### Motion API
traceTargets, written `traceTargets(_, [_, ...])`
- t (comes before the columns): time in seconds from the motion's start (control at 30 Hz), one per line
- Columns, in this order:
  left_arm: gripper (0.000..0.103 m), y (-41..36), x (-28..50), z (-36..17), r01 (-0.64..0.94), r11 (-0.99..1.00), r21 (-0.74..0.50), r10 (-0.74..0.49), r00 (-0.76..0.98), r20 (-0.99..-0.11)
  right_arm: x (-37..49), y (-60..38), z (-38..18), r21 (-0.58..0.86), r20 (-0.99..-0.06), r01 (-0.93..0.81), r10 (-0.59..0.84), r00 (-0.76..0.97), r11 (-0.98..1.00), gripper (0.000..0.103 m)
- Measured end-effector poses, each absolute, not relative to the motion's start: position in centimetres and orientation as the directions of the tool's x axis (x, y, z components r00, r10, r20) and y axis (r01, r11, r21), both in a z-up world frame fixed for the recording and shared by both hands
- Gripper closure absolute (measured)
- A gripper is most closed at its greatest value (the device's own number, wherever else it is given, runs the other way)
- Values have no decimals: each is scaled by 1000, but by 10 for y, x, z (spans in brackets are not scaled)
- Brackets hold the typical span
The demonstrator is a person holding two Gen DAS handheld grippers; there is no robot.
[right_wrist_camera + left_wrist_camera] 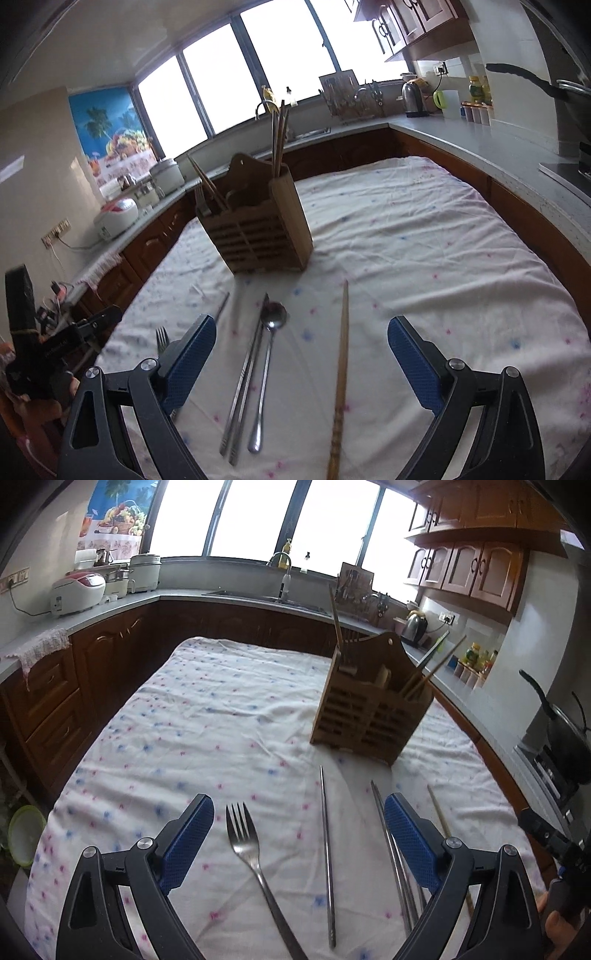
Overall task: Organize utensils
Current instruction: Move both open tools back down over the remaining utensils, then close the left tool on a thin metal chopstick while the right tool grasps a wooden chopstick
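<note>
We stood in a kitchen whose grey counter (110, 607) ran in a U under a bright window (255, 517), with brown cabinets (476, 570) on the wall beyond the caddy. The table (207, 716) wore a white cloth dotted pink and blue, wrinkled all over. On it stood the wooden caddy (369, 709), upright, with wooden chopsticks and a few forks poking out of its compartments; everything else we placed from it.

Behind the caddy sat the sink with its tap (282, 563), and on the counter far to the caddy's left a rice cooker (77, 592). To its right a kettle (415, 626) stood by the wall.

Nearer us than the caddy lay the loose utensils, flat on the cloth: a fork (251, 853), a single steel chopstick (327, 853), a steel pair (245, 380) lying side by side with a spoon (267, 369) just beside them, and a wooden chopstick (341, 376) furthest right.

Our left gripper (299, 834) hung over the fork and the single steel chopstick, fingers spread wide, holding nothing. Our right gripper (301, 356) hung over the spoon and the wooden chopstick, likewise wide and empty.
</note>
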State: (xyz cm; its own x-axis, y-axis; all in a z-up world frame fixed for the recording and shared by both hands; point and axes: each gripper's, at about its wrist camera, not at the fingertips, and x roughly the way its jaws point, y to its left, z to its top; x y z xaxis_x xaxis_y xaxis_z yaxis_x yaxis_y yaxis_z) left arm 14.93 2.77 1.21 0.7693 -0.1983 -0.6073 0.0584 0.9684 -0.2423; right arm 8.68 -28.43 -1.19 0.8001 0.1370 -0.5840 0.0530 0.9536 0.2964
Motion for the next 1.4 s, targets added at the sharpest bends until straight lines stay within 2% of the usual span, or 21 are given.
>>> traceTargets(0.9, [11,-7,184,-17,92,981,-170,-187,677,-712,109,-292,-43,277,-655,82,125,745,957,9])
traceTargets(0.97, [12,-10,190,-19,101,980,-171,-194,672,-715,114,-292,-43,263,-662,81,118,740,961,14])
traceTargets(1.03, [17,-13,197,-20,117,978,-174,-208,662,-721,121,-291,-44,257,-674,80,119,729,963,27])
traceTargets(1.17, [36,-17,215,-24,144,971,-190,-238,634,-736,135,-292,-47,258,-693,72,133,708,964,37])
traceTargets(1.4, [49,-29,258,-38,175,972,-159,-232,574,-785,167,-293,-59,242,-744,65,142,653,968,51])
